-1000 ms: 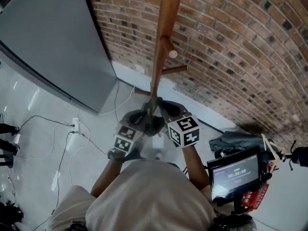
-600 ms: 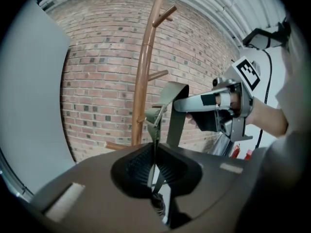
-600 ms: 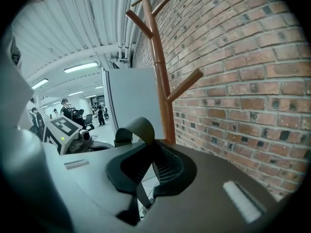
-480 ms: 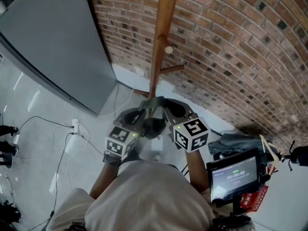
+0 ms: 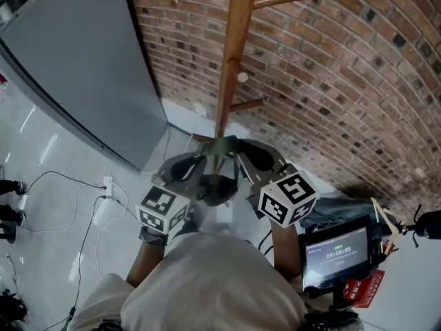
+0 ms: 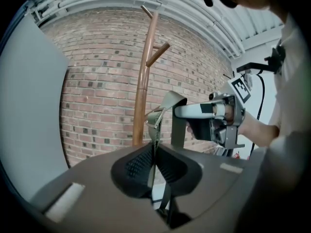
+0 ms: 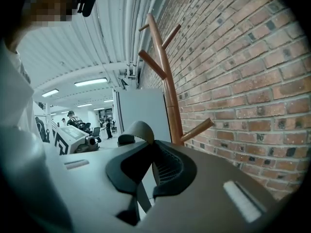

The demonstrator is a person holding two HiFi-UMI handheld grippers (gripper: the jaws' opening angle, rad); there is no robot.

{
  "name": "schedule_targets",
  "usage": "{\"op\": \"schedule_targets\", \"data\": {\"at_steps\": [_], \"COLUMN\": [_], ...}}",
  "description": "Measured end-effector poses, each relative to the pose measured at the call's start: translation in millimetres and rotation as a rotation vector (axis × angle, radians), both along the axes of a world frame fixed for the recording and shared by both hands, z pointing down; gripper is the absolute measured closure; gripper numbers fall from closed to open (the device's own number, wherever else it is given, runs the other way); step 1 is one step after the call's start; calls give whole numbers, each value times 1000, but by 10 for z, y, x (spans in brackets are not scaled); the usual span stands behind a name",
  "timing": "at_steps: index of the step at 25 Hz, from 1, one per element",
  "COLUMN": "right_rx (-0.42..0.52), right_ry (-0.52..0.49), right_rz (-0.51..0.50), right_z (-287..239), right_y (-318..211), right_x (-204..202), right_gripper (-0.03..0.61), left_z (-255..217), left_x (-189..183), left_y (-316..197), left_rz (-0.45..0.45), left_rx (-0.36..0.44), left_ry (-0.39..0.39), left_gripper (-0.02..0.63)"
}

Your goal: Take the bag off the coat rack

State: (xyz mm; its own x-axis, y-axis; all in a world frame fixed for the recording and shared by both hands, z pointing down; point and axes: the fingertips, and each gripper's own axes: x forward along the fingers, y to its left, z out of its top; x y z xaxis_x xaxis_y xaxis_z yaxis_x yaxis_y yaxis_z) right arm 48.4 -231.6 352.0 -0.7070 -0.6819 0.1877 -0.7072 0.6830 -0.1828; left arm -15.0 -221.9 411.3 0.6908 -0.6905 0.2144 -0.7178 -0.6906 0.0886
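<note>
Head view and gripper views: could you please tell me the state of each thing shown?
Left gripper: shut on strap.
Right gripper: shut on strap.
Bag: hanging between the grippers.
Rack: upright, visible pegs bare.
Screen: lit.

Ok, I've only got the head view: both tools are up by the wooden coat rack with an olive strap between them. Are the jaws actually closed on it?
Observer: The left gripper view says yes: the left tool is shut on a thin olive webbing strap.
Operator: And the right?
Observer: The right tool is shut on a wider olive webbing loop.
Operator: Any hardware?
Observer: A metal buckle sits on the strap just above the left jaws.
</note>
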Motion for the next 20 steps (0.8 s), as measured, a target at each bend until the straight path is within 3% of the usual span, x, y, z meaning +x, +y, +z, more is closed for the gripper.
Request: {"op": "schedule_targets", "data": {"at_steps": [11,16,20], "right_rx": [111,143,165], "right_ry": [-57,-65,-77], "right_rz": [-47,-49,-55], "right_z": [-561,-699,-795], "right_y": [157,236,269], "right_x": [-18,0,-3], "right_gripper": [569,569,569], "left_z": [-595,-749,-875], "left_x": [-110,-104,-103], "left_y": [62,127,141], "left_rz": [0,21,28], "left_rx": [135,187,216], "left_ry": [56,15,35], "left_gripper": [598,598,598]}}
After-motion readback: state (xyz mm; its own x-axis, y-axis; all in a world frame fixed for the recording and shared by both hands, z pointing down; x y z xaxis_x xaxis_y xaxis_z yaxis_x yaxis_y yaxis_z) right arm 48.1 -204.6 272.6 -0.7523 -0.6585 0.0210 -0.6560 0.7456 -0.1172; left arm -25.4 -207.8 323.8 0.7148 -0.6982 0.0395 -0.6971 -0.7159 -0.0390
